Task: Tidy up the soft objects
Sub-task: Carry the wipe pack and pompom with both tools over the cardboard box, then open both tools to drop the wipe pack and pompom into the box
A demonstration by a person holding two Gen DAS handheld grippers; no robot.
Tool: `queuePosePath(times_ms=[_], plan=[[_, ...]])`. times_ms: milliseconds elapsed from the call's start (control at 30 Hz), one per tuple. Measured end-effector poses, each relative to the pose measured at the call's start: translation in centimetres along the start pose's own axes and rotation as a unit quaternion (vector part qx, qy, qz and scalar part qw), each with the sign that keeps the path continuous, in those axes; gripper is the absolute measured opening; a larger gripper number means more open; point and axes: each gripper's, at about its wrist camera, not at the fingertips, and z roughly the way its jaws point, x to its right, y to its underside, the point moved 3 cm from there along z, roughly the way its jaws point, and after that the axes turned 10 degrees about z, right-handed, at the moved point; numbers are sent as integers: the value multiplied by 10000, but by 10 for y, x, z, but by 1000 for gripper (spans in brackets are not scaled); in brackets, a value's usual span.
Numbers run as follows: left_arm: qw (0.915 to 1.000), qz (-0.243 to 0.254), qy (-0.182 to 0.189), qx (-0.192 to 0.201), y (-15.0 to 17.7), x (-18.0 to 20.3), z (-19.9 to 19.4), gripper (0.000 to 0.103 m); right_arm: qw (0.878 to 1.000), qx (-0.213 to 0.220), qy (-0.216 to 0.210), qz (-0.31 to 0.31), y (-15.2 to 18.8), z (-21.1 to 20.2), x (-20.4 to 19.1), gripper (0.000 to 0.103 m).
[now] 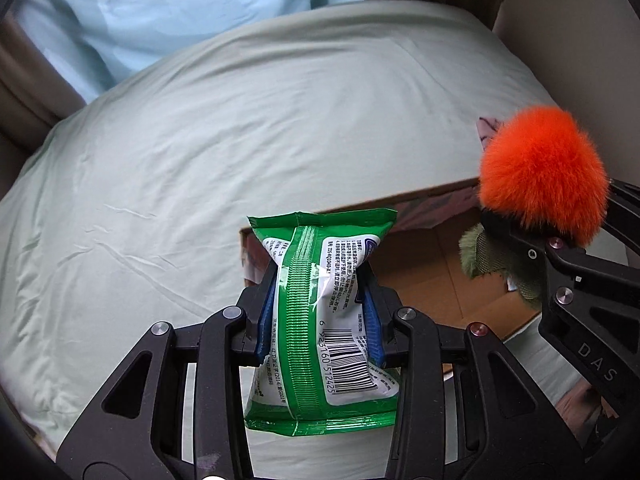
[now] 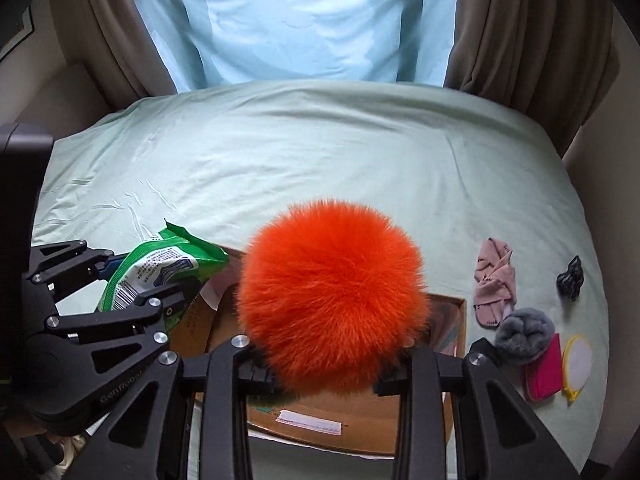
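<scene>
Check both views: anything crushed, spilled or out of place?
The green wipes pack is pinched into a waist by the left gripper, deformed but not visibly torn. The right gripper holds the orange pompom over the cardboard box. Nothing spilled.

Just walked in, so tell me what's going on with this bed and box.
A person is sorting soft items with two handheld grippers. The left gripper is clamped on a green wet-wipes pack; the right gripper holds a fluffy orange pom-pom. Both hang over an open cardboard box on the bed. Pink socks and a grey fuzzy item lie beside it.
</scene>
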Motion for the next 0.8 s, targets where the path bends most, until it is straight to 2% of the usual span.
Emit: queuePosePath(times_ms=[333,500,667,733,767,800], plan=[[9950,661,303,-677,7,27,84,33,9917,-1205,257,354,27,85,30,30],[9861,1322,222,-979,10,53,110,33,9822,-1758,333,580,28,118,48,30],[9792,1610,333,-1190,12,64,128,33,9735,-2154,346,686,30,137,56,30],[9763,1765,426,-1174,12,69,129,36,9707,-2247,363,771,30,139,58,30],[9754,1856,519,-1070,13,72,127,54,9696,-2266,391,835,30,141,61,33],[9725,1985,594,-1062,14,76,126,93,9695,-2240,390,912,30,143,64,47]])
